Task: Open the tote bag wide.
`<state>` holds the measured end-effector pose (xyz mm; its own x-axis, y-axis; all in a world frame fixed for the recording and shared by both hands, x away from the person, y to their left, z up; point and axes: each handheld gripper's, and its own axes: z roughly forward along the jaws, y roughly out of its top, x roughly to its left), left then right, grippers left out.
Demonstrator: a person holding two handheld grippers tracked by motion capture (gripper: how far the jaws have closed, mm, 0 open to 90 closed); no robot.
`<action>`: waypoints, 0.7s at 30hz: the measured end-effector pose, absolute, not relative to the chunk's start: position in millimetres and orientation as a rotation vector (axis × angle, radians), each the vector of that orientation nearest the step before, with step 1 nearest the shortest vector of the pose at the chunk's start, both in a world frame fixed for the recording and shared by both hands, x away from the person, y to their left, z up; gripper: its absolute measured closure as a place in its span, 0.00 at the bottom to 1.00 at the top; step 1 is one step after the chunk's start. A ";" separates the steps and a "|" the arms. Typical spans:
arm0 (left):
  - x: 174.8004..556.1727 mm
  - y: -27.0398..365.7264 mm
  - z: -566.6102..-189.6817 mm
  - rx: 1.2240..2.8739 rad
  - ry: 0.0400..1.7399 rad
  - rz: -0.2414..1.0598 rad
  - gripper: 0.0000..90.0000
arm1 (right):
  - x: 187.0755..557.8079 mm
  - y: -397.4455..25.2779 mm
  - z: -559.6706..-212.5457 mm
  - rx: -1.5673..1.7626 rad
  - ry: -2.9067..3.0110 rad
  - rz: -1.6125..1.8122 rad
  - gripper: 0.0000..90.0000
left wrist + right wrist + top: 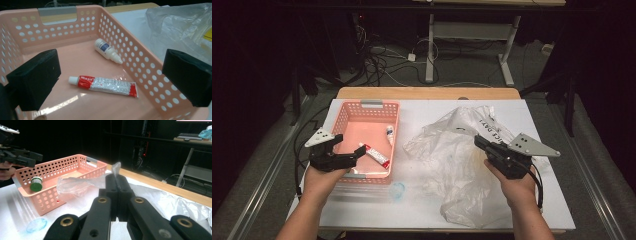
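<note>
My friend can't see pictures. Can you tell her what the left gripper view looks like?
A red-and-silver tube and a small white bottle lie apart on the floor of a pink basket with holes. The left gripper hangs open over them, and a crumpled plastic bag sits outside.

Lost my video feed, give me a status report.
Left gripper open over pink basket. Right gripper shut on plastic bag. Tube, small bottle in basket.

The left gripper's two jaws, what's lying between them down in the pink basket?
In the left gripper view, a red-and-white tube lies on the floor of the pink basket between the open jaws of the left gripper, with a small white dropper bottle beyond it.
</note>
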<state>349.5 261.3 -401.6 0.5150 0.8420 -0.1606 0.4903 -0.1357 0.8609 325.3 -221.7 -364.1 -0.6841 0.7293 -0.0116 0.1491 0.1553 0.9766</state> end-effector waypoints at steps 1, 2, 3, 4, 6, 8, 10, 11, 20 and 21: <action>351.3 260.6 -400.1 1.791 1.116 0.457 0.02 | 325.4 -221.8 -364.1 0.834 1.949 1.559 1.00; 353.3 260.1 -398.4 1.797 1.116 0.459 0.02 | 325.5 -221.8 -364.1 0.832 1.950 1.562 1.00; 355.2 259.7 -396.6 1.801 1.115 0.460 0.03 | 325.5 -221.9 -364.1 0.831 1.950 1.562 1.00; 356.9 259.2 -394.9 1.805 1.110 0.459 0.04 | 325.3 -221.8 -364.0 0.832 1.949 1.559 1.00; 360.9 258.3 -392.4 1.816 1.108 0.466 0.07 | 324.9 -221.8 -363.8 0.836 1.951 1.559 1.00; 366.3 258.5 -391.4 1.831 1.113 0.464 0.12 | 325.0 -221.7 -363.9 0.836 1.951 1.560 1.00; 372.9 259.0 -391.5 1.856 1.123 0.461 0.17 | 325.3 -221.7 -364.0 0.828 1.953 1.560 1.00; 376.4 259.6 -391.8 1.865 1.130 0.449 0.19 | 324.9 -221.6 -364.0 0.833 1.956 1.558 1.00; 405.3 260.9 -400.4 1.962 1.228 0.362 0.57 | 325.6 -222.8 -364.4 0.838 1.953 1.566 1.00; 408.3 260.0 -402.0 1.976 1.245 0.349 0.63 | 325.5 -222.7 -364.5 0.839 1.955 1.566 1.00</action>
<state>408.3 260.0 -402.0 0.4872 0.8587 -0.1590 0.6508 -0.2356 0.7218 325.5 -222.7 -364.5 -0.6883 0.7254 -0.0011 0.1572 0.1507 0.9760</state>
